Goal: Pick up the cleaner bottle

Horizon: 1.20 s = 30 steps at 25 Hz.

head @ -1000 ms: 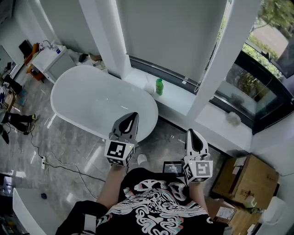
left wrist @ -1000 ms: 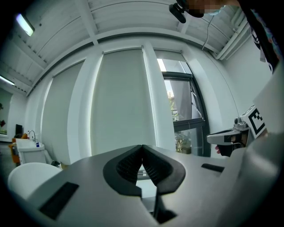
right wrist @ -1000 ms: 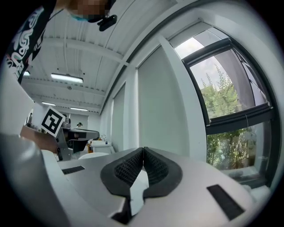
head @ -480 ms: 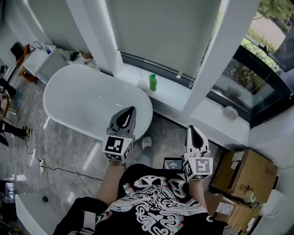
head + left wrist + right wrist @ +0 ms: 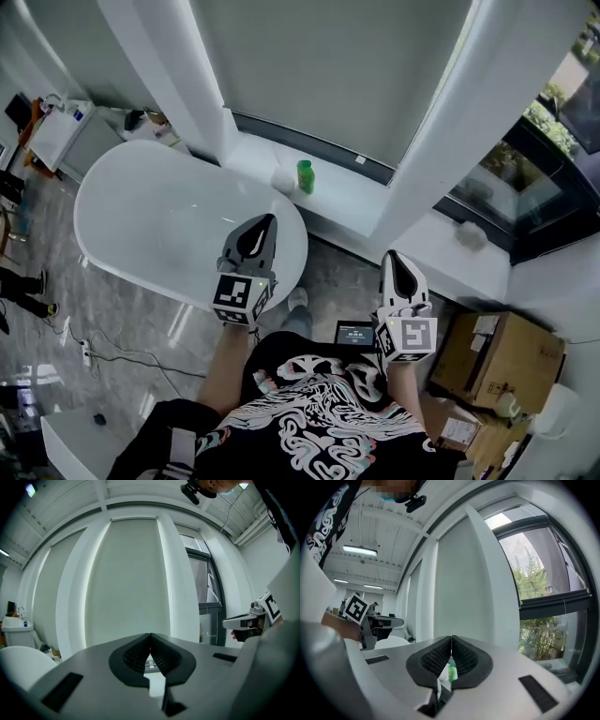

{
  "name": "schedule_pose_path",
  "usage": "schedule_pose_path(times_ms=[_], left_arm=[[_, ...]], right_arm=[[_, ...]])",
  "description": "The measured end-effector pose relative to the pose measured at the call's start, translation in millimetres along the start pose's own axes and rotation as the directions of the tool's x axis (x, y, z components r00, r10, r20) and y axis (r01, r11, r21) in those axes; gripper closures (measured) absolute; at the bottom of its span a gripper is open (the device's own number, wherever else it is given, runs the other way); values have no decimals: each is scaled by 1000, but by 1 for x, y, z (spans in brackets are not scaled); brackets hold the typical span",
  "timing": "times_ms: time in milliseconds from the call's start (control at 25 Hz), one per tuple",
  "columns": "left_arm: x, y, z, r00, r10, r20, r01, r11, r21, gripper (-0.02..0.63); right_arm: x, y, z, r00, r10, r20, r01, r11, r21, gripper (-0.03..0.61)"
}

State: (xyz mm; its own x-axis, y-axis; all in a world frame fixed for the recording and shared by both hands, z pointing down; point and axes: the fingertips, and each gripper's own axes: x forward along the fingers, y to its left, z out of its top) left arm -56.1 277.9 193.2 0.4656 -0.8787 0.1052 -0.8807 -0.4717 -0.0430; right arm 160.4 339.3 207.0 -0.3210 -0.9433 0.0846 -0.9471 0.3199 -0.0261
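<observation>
The green cleaner bottle stands upright on the white window ledge, beside a small white object. In the right gripper view the bottle shows far off, through the gap below the jaws. My left gripper is held level over the end of the white bathtub, short of the ledge, its jaws shut on nothing. My right gripper hangs over the floor further right, also shut and empty. Both are well short of the bottle.
A white pillar rises right of the bottle, another to its left. Cardboard boxes stand at the right. A small screen device sits at the person's waist. Cables lie on the grey floor at the left.
Both grippers and the person have moved forward toward the window ledge. The bottle and bathtub now lie closer in the head view. Jaws stayed shut.
</observation>
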Motion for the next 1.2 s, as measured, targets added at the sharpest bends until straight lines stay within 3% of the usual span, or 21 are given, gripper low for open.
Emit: schedule_pose_path(times_ms=[320, 640, 1200], left_arm=[[83, 61, 0, 999, -39, -23, 39, 999, -4, 600], [145, 112, -8, 997, -64, -34, 63, 998, -10, 600], [193, 158, -26, 995, -84, -53, 83, 996, -16, 600]], right_arm=[[96, -11, 12, 1000, 0, -10, 0, 1000, 3, 552], [172, -19, 0, 998, -21, -68, 21, 1000, 7, 552], [228, -19, -17, 992, -36, -123, 38, 999, 12, 552]])
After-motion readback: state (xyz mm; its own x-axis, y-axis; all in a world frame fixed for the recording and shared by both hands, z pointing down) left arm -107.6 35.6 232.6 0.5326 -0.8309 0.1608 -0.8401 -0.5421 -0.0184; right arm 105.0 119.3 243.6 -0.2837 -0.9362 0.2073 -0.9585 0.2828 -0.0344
